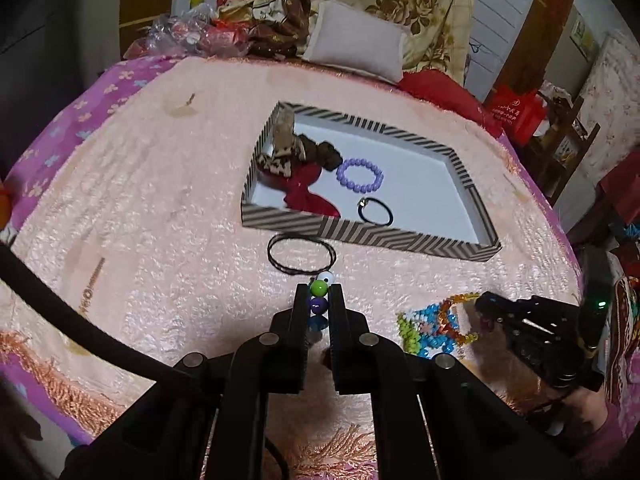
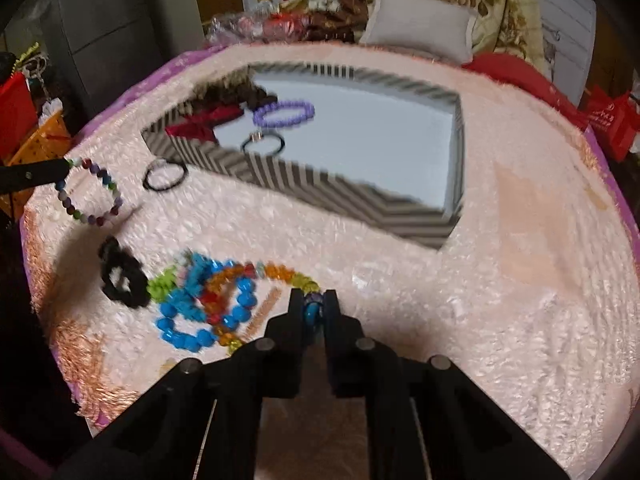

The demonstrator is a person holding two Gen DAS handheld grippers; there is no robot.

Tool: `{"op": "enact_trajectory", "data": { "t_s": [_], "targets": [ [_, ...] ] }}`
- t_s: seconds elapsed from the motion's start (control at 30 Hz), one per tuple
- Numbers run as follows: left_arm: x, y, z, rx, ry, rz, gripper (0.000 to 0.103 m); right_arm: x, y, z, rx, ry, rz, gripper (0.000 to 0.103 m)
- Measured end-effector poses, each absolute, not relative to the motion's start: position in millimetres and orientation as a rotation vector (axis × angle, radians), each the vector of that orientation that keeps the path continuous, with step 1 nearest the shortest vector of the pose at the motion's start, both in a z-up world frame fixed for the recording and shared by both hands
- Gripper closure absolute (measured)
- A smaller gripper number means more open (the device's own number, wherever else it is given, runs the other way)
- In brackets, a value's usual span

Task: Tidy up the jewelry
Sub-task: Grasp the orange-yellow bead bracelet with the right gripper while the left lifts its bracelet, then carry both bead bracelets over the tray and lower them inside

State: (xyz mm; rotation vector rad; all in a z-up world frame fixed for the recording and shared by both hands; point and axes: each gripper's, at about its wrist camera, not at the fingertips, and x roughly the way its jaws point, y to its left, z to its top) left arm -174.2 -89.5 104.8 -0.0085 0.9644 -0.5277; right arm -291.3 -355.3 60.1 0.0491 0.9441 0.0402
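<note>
The left gripper (image 1: 319,300) is hanging just above the pink blanket (image 1: 160,208) on the bed, its jaws pinching a multicoloured bead bracelet (image 1: 319,289); green, purple and white beads are showing between the tips. From the right wrist view that same bracelet (image 2: 90,192) is dangling as a loop from the left tool at the far left edge.

Over on the other side, the right gripper (image 2: 313,308) is pressing its jaws onto a bead of the translucent rainbow strand (image 2: 280,271), which is trailing off into a tangle with a bright blue bead bracelet (image 2: 188,320). That view is smeared with blur, so fine detail is hard to read. A black scrunchie (image 2: 120,272) is lying just beside the tangle.

The striped tray (image 1: 360,236) is sitting in the middle of the blanket, holding a lilac bead bracelet (image 1: 360,175), a black hair tie (image 1: 375,211), a red cloth piece (image 1: 308,192) and brown patterned scrunchies (image 1: 292,152) bunched in the left corner. A thin black cord loop (image 1: 301,254) is lying on the blanket just in front of the tray's near wall, between the tray and the left gripper.
</note>
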Motion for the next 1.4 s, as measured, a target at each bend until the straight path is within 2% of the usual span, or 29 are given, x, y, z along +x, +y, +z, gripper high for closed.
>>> {"op": "enact_trajectory", "data": {
  "t_s": [0.23, 0.7, 1.17, 1.4],
  "targets": [
    [-172, -94, 123, 0.005, 0.932, -0.532, 0.103, -293, -349, 107, 0.033, 0.849, 0.073, 0.094],
    [-164, -117, 145, 0.055, 0.882, -0.527, 0.103, -275, -355, 150, 0.009, 0.765, 0.053, 0.094],
    [-138, -158, 147, 0.121, 0.861, -0.518, 0.103, -236, -366, 155, 0.000, 0.757, 0.031, 0.094],
    [-108, -177, 139, 0.104, 0.885, -0.519, 0.103, -209, -379, 139, 0.050, 0.792, 0.037, 0.094]
  ]
}}
